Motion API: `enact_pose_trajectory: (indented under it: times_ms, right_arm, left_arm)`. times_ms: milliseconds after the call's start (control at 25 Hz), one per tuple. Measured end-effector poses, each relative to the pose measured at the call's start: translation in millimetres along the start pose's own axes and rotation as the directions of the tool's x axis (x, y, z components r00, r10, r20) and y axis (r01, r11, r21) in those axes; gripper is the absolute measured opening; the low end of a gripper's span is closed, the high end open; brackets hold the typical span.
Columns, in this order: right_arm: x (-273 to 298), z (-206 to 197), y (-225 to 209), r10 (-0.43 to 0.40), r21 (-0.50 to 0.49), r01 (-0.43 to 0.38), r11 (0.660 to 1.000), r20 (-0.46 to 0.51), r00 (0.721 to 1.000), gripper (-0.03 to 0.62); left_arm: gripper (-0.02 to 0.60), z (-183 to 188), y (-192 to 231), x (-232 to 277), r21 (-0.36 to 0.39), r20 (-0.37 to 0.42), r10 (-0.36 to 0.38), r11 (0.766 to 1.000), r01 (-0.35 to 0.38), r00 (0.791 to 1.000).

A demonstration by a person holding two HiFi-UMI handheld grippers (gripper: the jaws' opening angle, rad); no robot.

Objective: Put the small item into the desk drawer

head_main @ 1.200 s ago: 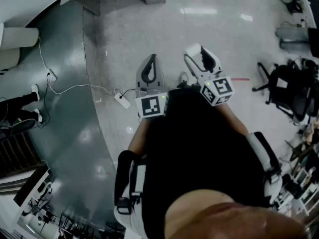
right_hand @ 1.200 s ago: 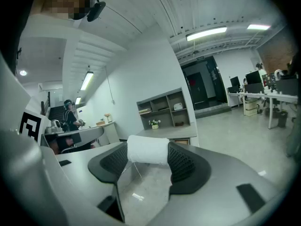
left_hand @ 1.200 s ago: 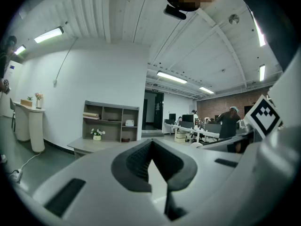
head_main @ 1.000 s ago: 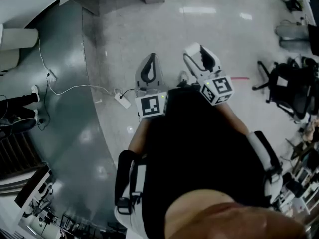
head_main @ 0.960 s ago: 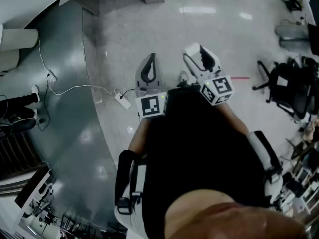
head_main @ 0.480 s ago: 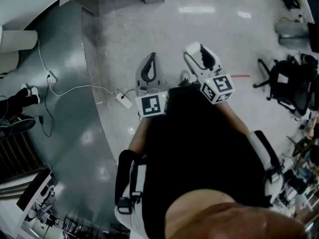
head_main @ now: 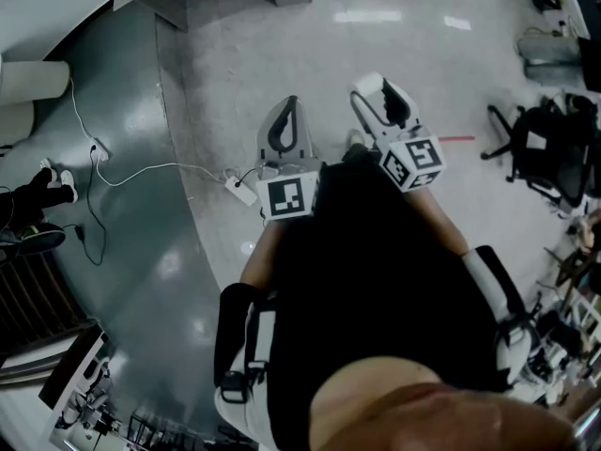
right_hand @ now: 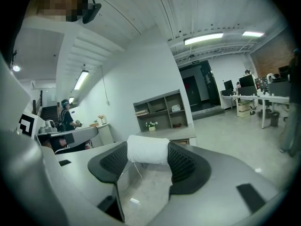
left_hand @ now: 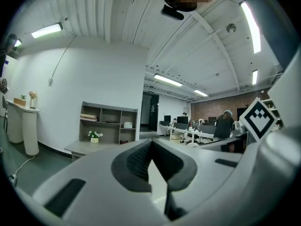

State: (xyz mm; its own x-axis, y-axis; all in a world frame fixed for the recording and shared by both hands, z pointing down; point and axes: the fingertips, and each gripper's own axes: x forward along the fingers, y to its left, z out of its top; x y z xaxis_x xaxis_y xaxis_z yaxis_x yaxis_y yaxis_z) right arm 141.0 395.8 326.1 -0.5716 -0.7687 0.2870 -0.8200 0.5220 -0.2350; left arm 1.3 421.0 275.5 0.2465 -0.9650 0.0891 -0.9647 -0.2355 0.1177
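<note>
The right hand-held gripper (right_hand: 148,157) pinches a small white item (right_hand: 147,147) between its jaw tips, at the centre of the right gripper view. In the head view it sits just right of upper centre, above the pale floor (head_main: 404,45). The left hand-held gripper (left_hand: 151,149) is pressed together, tips meeting, with nothing between them. The two are side by side, apart, in front of the person's dark top (head_main: 366,280).

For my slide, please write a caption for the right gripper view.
Right gripper, jaws shut on a small white roll-shaped item, facing an open shelf unit across the office.
</note>
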Motion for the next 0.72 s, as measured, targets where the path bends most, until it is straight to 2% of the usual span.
enact_pose_trajectory:
  times_ms: [360,720]
  right_arm:
    - [26.7,-6.9,29.1,0.001,-0.01,-0.001,1.0,-0.008,1.0,0.264]
    - [72.2,5.9,6.6,0.035,-0.017,-0.035,0.999,-0.014,0.999,0.264]
  left_arm:
    - [-0.005,-1.3,25.9,4.2,-0.024,0.009,-0.032,0.999,0.032,0.999]
    - [-0.005,0.9,42.1,47.3,-0.018,0.004,-0.001,1.0,0.001,1.0]
